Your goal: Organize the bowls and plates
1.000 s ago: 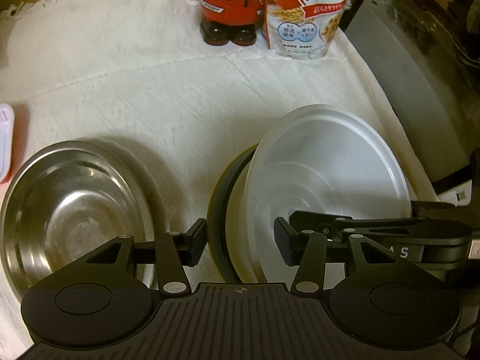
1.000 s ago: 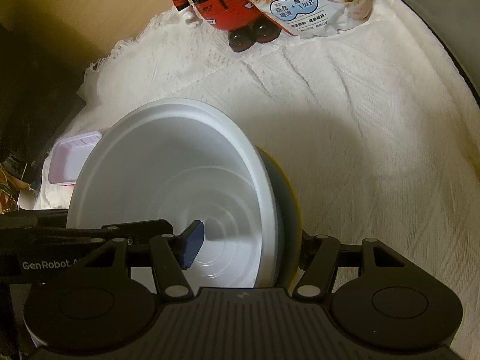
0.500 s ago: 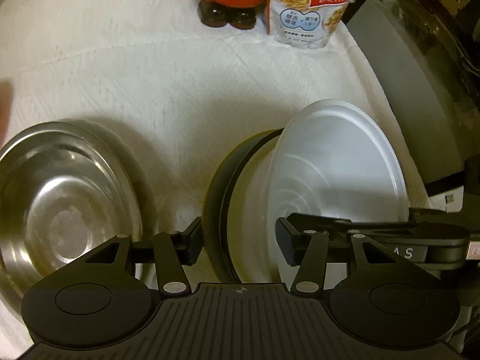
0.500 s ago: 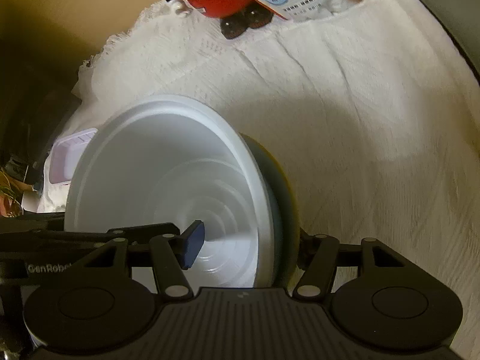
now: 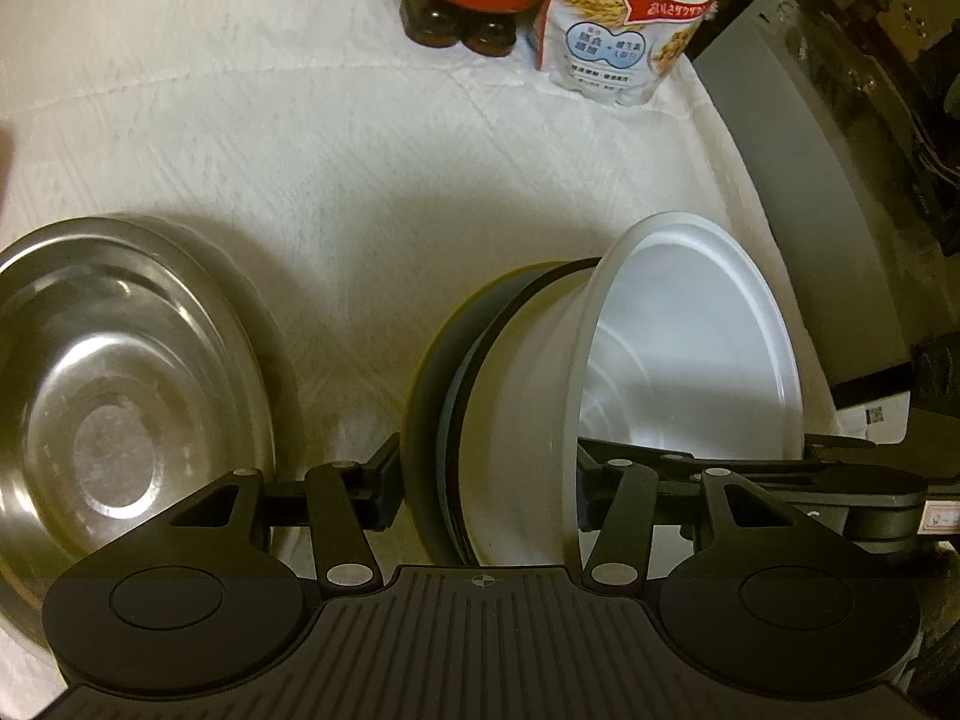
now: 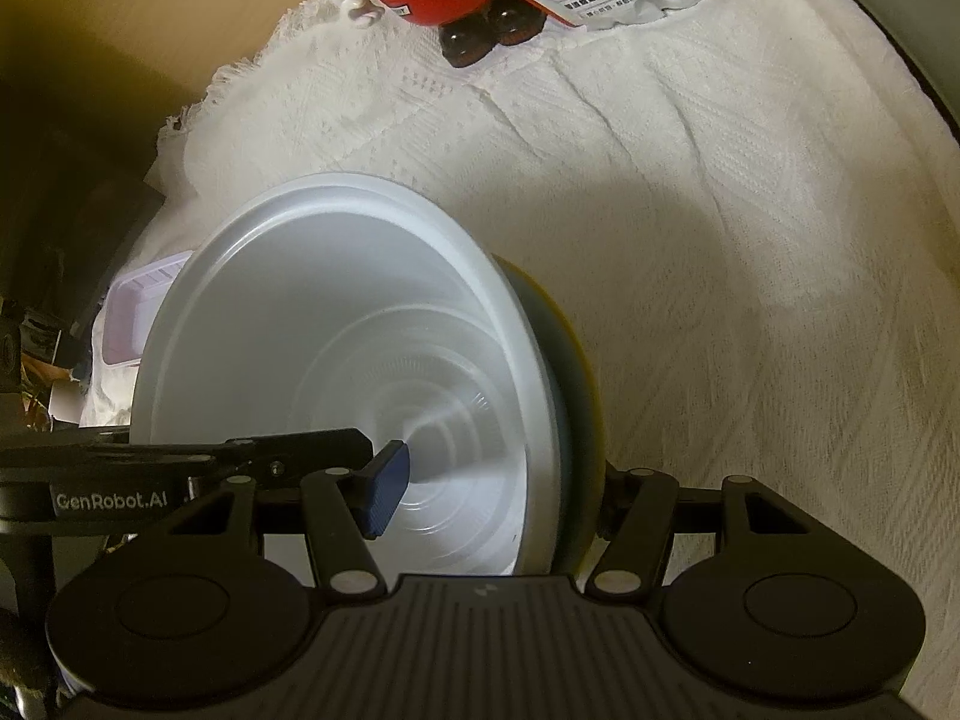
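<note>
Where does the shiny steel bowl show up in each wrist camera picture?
Left wrist: the round stainless steel bowl lies at lower left on the white cloth, beside the left claw.
Right wrist: not in view.
Shared landmark: the white plastic bowl, held on edge in both pictures.

Two close opposing views, shared white bowl point(image 5: 690, 348)

A translucent white plastic bowl point(image 5: 690, 360) is tipped on edge, nested against a dark plate with a yellowish rim point(image 5: 432, 396), its ribbed inside showing. Well left of them, a shiny steel bowl point(image 5: 120, 396) sits upright on the white cloth.
</note>
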The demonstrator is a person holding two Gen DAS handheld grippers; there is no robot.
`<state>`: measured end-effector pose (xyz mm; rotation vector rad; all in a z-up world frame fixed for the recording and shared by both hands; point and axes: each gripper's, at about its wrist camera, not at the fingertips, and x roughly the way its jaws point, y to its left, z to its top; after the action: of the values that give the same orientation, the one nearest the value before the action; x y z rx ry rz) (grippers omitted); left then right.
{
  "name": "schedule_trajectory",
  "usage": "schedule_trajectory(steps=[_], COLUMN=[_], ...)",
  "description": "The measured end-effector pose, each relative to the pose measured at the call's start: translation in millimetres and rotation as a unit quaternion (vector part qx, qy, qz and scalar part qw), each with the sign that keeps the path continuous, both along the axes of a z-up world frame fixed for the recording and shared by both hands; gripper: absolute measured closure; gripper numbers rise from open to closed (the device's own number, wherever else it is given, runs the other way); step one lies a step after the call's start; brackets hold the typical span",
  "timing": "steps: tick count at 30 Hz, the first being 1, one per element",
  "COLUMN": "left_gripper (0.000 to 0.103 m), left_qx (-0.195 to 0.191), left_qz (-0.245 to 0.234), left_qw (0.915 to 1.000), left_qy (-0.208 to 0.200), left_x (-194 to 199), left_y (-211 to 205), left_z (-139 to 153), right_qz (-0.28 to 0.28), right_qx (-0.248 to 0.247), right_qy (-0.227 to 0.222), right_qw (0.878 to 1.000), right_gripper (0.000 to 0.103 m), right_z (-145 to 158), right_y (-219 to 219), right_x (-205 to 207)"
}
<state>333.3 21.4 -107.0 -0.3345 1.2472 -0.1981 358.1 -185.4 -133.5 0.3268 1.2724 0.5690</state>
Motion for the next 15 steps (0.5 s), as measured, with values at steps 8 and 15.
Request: schedule_trajectory(steps=[8,15], left_gripper=[0.048,0.048], left_qx=[0.003,-0.013], left_qz=[0.004,0.001], left_qw=[1.0000,0.9999], left_qy=[0.004,-0.003], left_x=[1,3], left_y=[-2,7], left_z=[4,18], right_qz=[-0.012,-0.013], right_qx=[0.008,-0.001], right_qy=[0.029,0.023], right_qw=[0.999,1.000], right_gripper=[0.042,0.042], right_z=[-3,11], right_y=[-2,1], right_x=[3,2])
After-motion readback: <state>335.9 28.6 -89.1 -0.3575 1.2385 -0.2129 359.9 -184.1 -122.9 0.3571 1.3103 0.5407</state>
